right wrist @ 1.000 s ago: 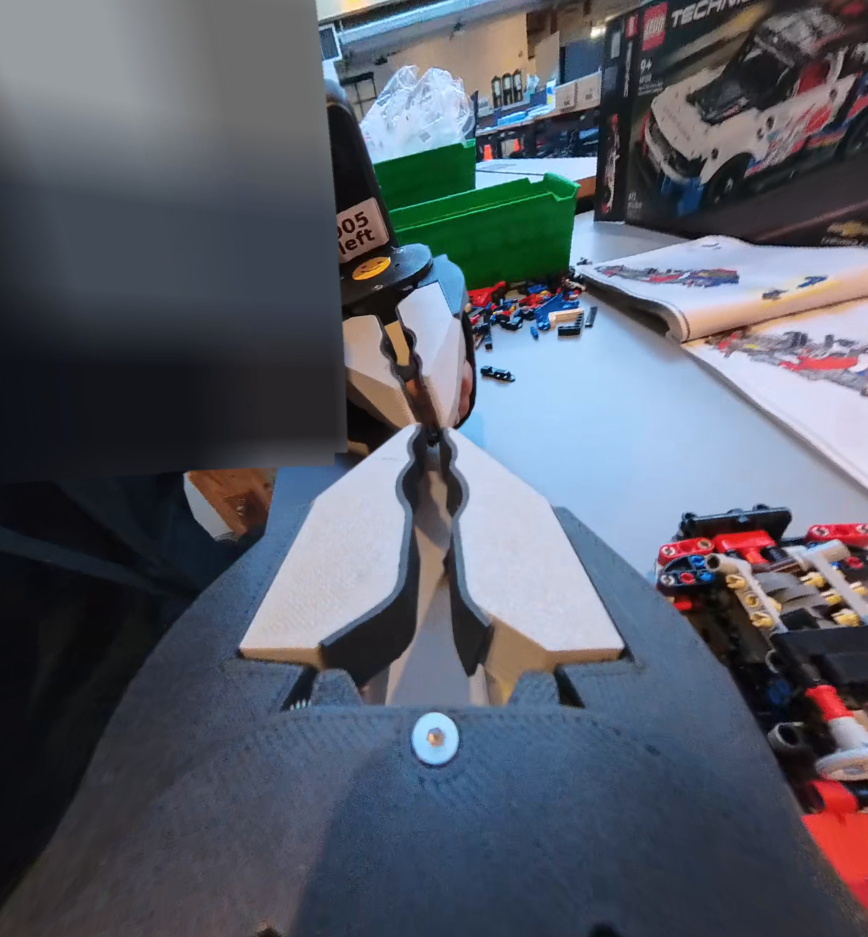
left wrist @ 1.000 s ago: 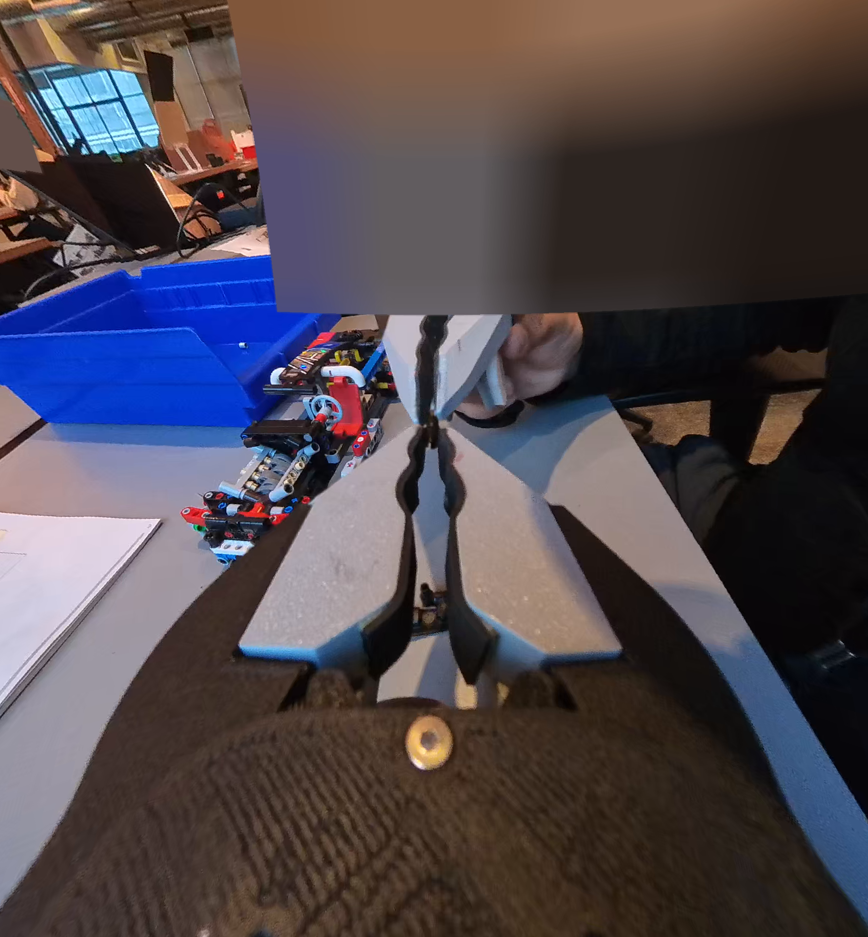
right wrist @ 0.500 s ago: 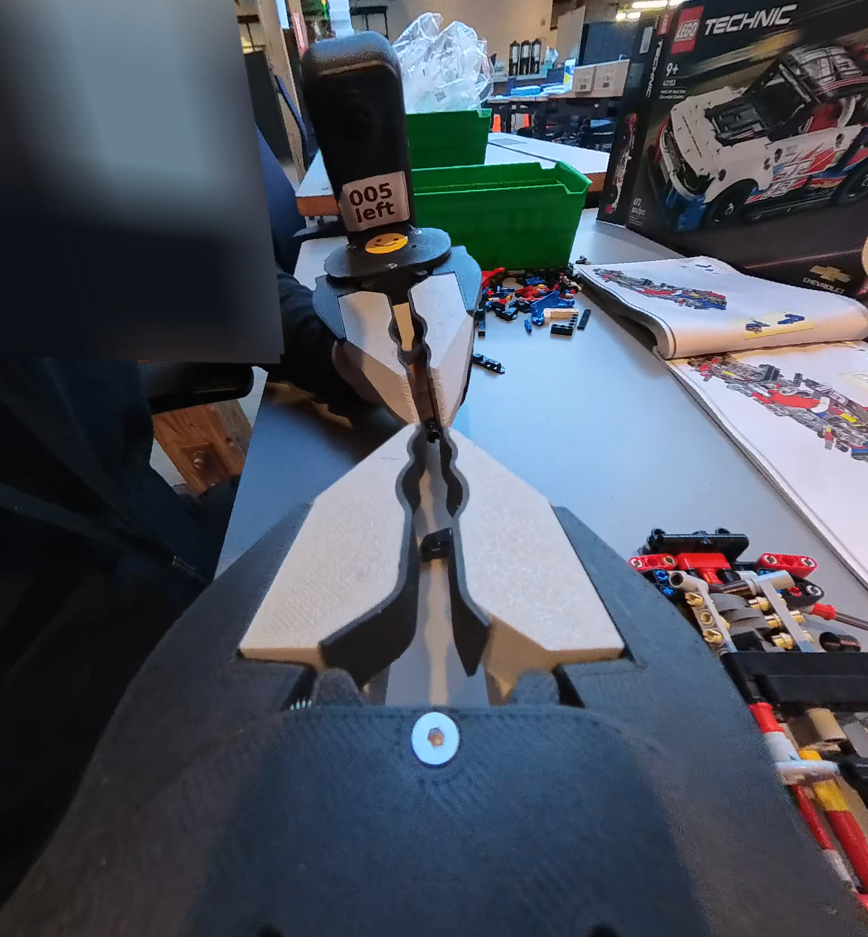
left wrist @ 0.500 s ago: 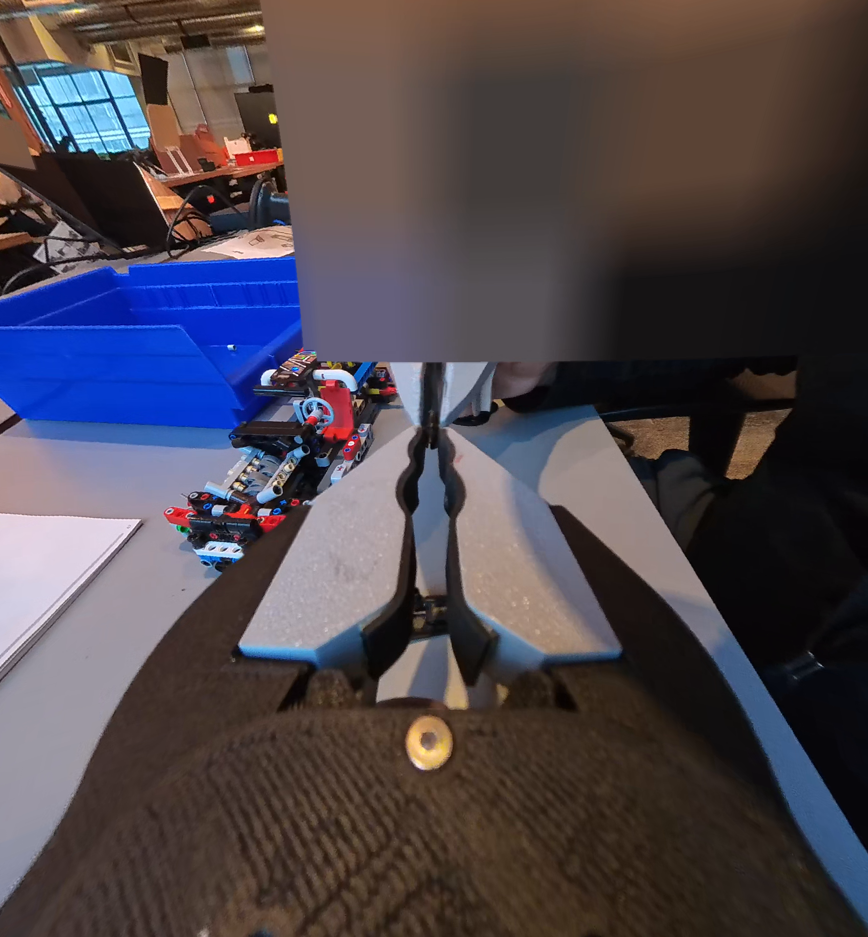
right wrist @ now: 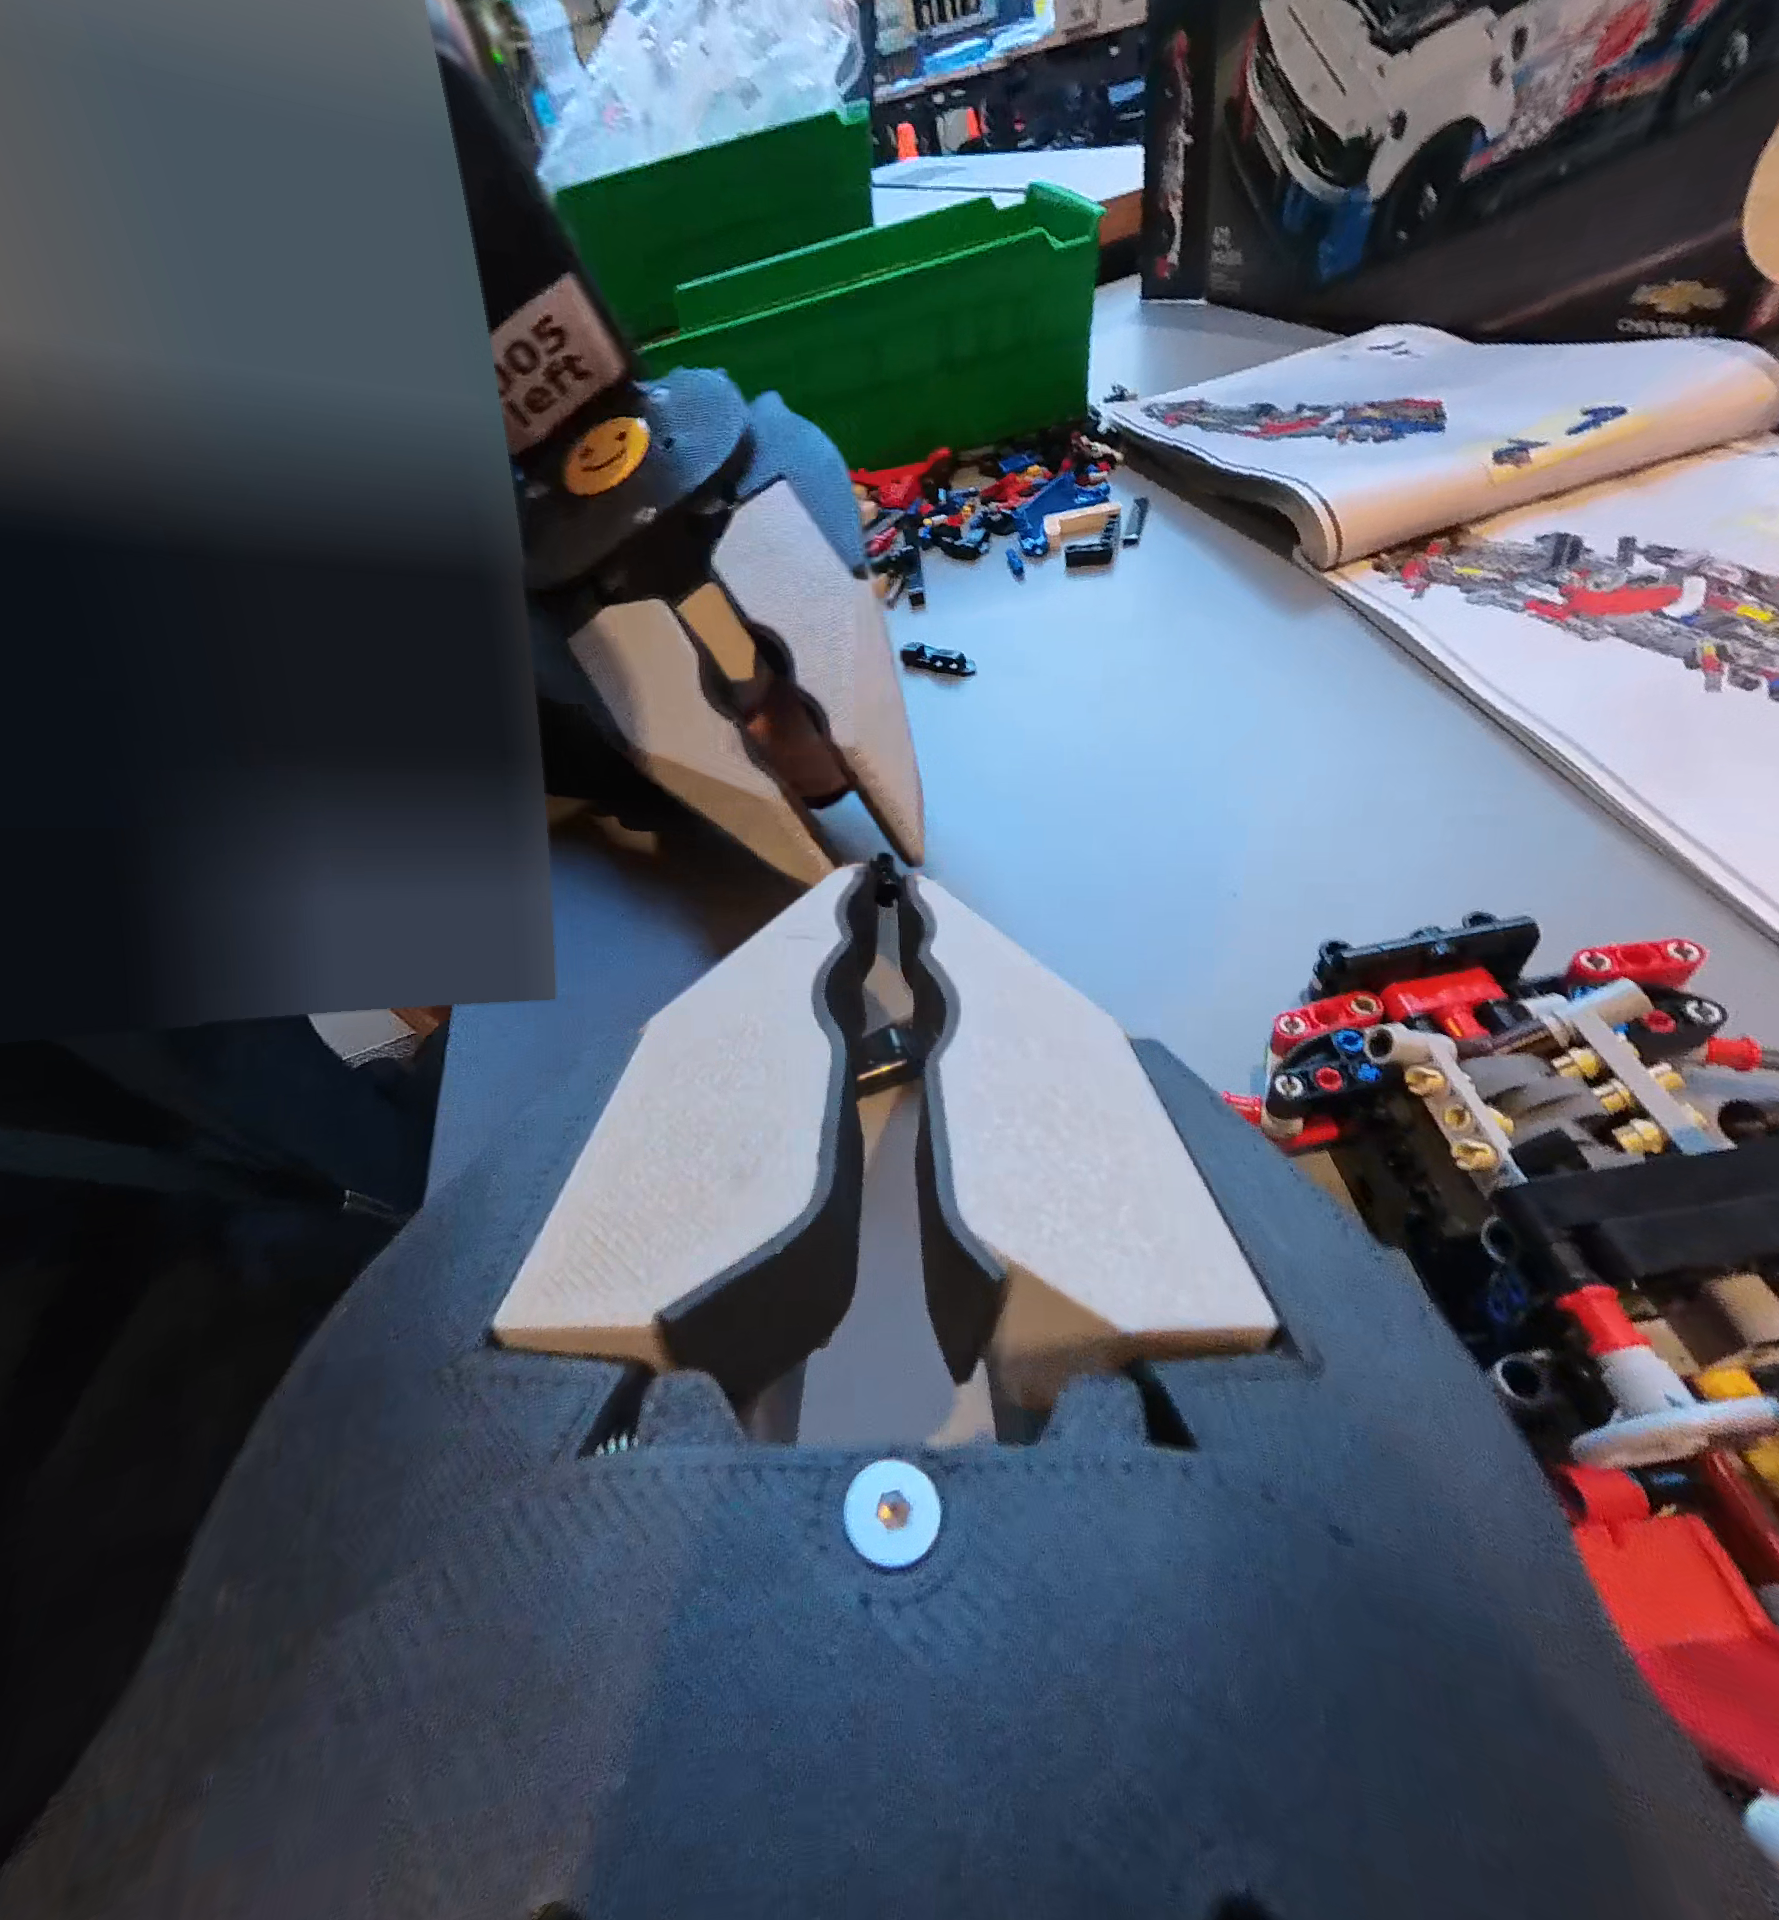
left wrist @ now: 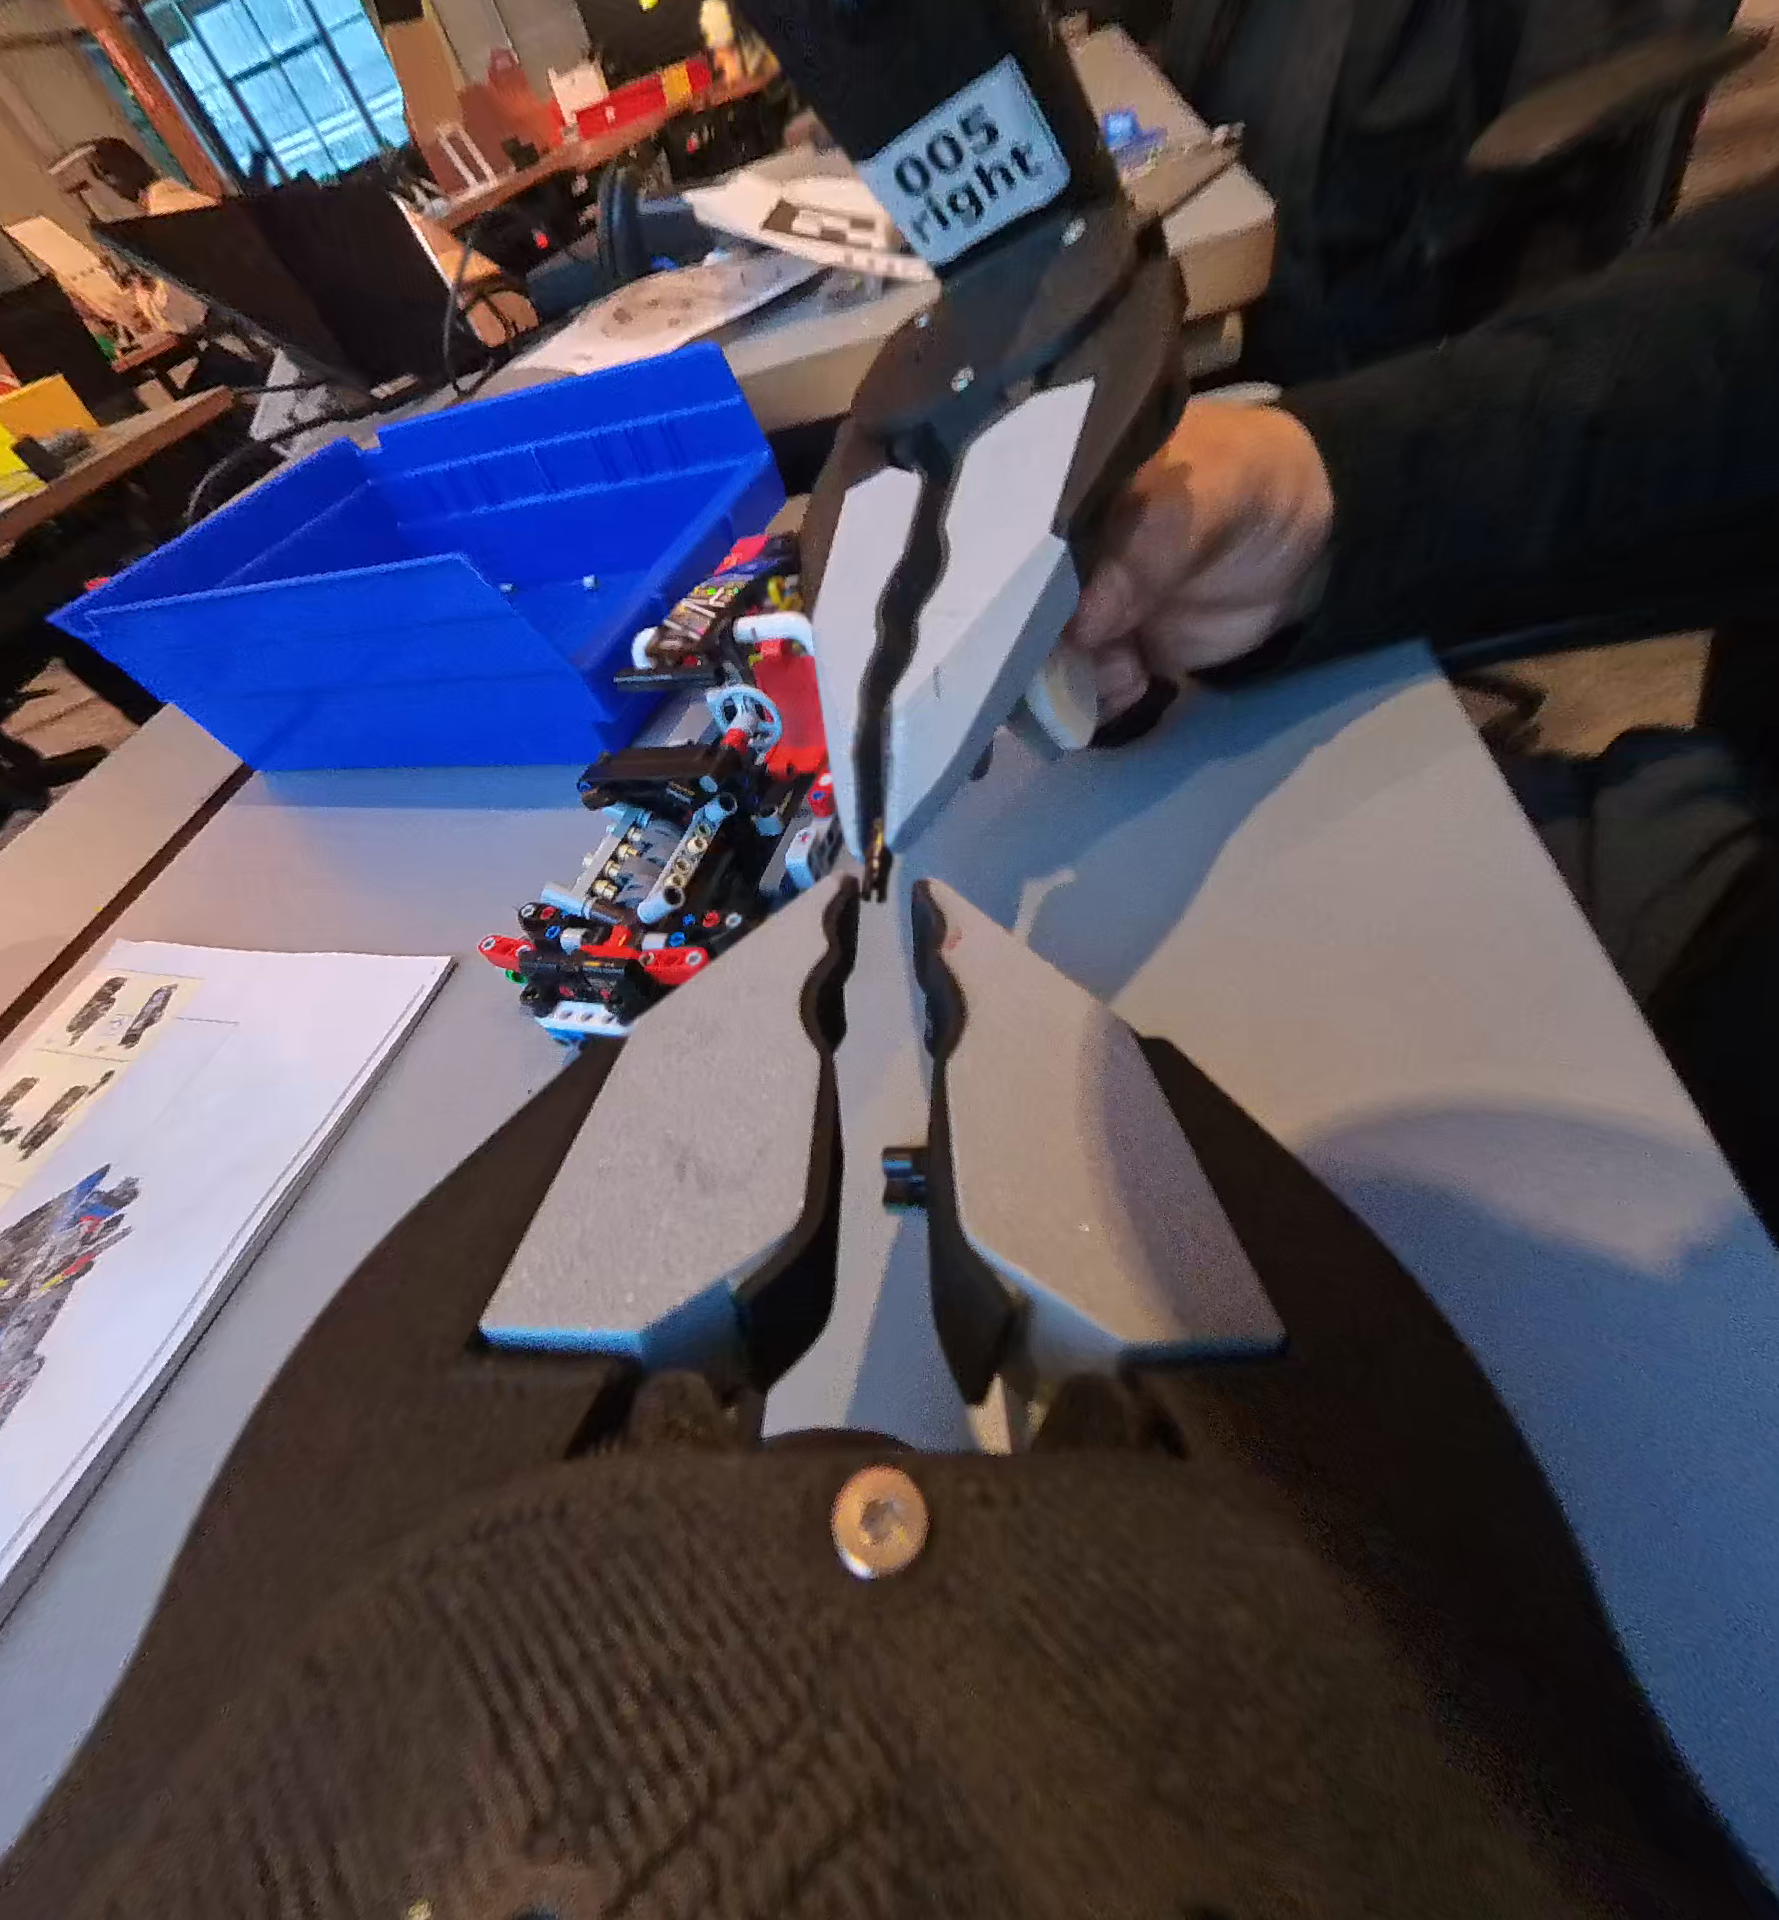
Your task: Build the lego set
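My right gripper (right wrist: 883, 891) is shut on a small black pin (right wrist: 882, 881) pinched at its very tips. It comes in from above in the left wrist view (left wrist: 877, 831), where the pin (left wrist: 874, 864) hangs just ahead of my left gripper (left wrist: 885, 899). The left gripper is slightly open and empty, tip to tip with the right one; it also shows in the right wrist view (right wrist: 869, 852). Another small black piece (right wrist: 885, 1049) shows in the gap between the right fingers; I cannot tell if it lies on the table. The half-built lego car chassis (left wrist: 677, 862) (right wrist: 1539, 1122) sits beside both grippers.
A blue bin (left wrist: 397, 623) stands behind the chassis. An open instruction booklet (left wrist: 137, 1143) (right wrist: 1591, 582) lies on the grey table (left wrist: 1280, 935). A green bin (right wrist: 885, 312), a pile of loose pieces (right wrist: 999, 509), one stray black piece (right wrist: 937, 658) and the set's box (right wrist: 1487, 156) are farther off. Both grippers' tips are close together, under 4 cm apart.
My left gripper has opened and let go of the black pin; the right gripper keeps it. Both grippers have tilted and lifted a little over the table.
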Demonstrator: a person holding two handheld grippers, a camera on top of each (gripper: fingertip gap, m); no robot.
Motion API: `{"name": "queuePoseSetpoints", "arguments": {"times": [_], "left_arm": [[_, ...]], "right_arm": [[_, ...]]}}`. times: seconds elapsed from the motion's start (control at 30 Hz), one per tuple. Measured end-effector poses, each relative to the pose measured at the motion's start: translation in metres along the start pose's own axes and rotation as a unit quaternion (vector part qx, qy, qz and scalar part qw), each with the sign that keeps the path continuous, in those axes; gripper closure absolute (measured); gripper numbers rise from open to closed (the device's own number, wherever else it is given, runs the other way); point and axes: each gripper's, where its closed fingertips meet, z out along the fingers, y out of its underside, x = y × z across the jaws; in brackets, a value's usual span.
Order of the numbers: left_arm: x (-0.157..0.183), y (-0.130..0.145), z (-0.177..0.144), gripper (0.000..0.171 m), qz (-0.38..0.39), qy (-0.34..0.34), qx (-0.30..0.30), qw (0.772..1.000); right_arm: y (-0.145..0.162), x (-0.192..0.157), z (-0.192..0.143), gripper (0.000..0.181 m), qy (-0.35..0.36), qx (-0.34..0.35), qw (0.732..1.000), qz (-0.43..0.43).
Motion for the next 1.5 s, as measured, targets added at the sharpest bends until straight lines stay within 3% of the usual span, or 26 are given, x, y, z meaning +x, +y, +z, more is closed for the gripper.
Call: {"name": "queuePoseSetpoints", "arguments": {"times": [0.23,1.03,1.5], "left_arm": [[-0.008,0.013,0.003,0.171,0.025,-0.033,-0.046,0.998],[-0.004,0.022,0.006,0.171,0.08,-0.058,-0.106,0.989],[-0.001,0.032,0.008,0.171,0.066,-0.052,-0.129,0.988]], "right_arm": [[0.005,0.005,0.001,0.18,0.024,-0.018,1.0,-0.007],[0.015,0.007,0.008,0.18,0.048,-0.048,0.997,-0.034],[0.023,0.009,0.011,0.18,0.07,-0.067,0.994,-0.056]]}}
